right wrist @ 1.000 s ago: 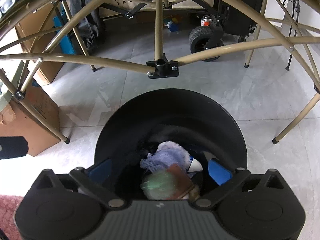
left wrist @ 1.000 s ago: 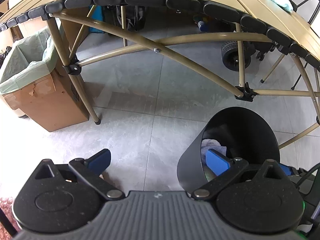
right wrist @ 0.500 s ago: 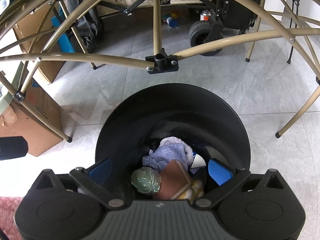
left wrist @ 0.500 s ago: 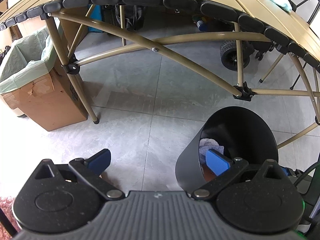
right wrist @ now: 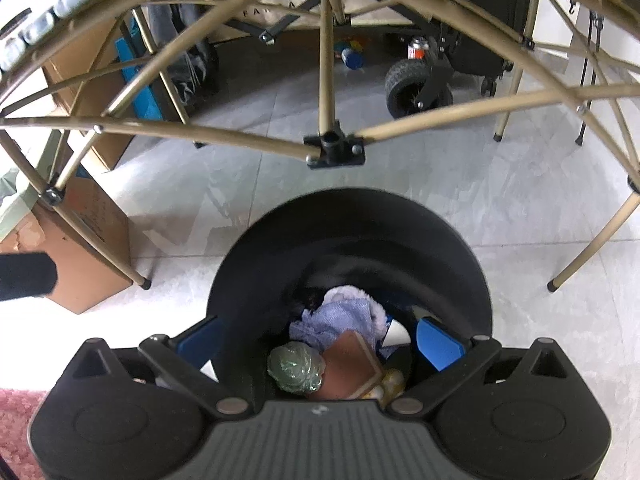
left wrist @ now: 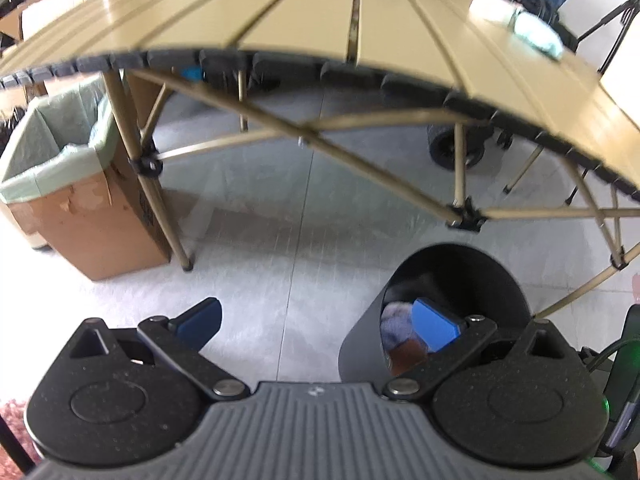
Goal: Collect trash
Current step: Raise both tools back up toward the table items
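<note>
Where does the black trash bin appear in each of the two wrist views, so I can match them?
Left wrist view: the black trash bin is at lower right, behind the right finger.
Right wrist view: it fills the lower centre, straight ahead.
Shared landmark: the cardboard box lined with a green bag, at the left in both.

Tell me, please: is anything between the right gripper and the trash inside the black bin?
Nothing visible. The right gripper is open directly above the bin, its mouth uncovered. The green wad, brown packet and blue cloth lie exposed below. The table frame is beyond the bin, not over it.
</note>
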{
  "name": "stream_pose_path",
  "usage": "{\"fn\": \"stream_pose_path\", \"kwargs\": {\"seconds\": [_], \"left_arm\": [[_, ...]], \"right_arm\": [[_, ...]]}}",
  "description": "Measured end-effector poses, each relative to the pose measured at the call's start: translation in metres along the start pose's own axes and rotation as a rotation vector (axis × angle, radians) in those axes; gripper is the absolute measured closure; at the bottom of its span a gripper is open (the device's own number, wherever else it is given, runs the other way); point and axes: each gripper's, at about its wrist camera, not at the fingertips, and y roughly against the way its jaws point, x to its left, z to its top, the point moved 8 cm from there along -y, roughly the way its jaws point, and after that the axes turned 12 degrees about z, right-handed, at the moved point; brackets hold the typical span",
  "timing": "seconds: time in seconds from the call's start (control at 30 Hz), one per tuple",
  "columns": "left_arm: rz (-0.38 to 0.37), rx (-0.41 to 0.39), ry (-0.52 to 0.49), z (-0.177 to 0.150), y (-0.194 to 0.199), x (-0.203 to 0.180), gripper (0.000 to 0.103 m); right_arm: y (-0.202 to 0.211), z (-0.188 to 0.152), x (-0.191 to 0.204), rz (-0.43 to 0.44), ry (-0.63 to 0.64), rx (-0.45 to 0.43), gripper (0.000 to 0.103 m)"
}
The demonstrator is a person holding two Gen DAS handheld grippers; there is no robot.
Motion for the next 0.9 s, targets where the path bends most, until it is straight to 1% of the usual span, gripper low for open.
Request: {"fn": "stream_pose_path", "kwargs": {"seconds": [0.27, 0.37, 0.5, 0.63, 0.8, 0.9], "left_arm": [[-0.019, -0.115, 0.029, 0.014, 0.031, 0.005, 0.0], [-0.014, -0.175, 0.018, 0.019, 0.045, 0.004, 0.0], [-0.021, -0.245, 0.042, 0.026, 0.062, 0.007, 0.0], [-0.03, -0.301, 0.062, 0.032, 0.075, 0.008, 0.0], [-0.054, -0.346, 0.086, 0.037, 0.085, 0.004, 0.0], [-0.053, -0.39, 0.1, 0.044, 0.095, 0.002, 0.0]], "right_arm": [[0.033, 0.006, 0.009, -0.001, 0.034, -0.051, 0.0], [0.049, 0.011, 0.011, 0.012, 0.041, -0.08, 0.0], [0.072, 0.017, 0.012, 0.02, 0.055, -0.122, 0.0], [0.097, 0.023, 0.011, 0.033, 0.06, -0.183, 0.0], [0.132, 0.035, 0.013, 0.063, 0.096, -0.267, 0.0], [0.152, 0.044, 0.012, 0.079, 0.107, -0.331, 0.0]]}}
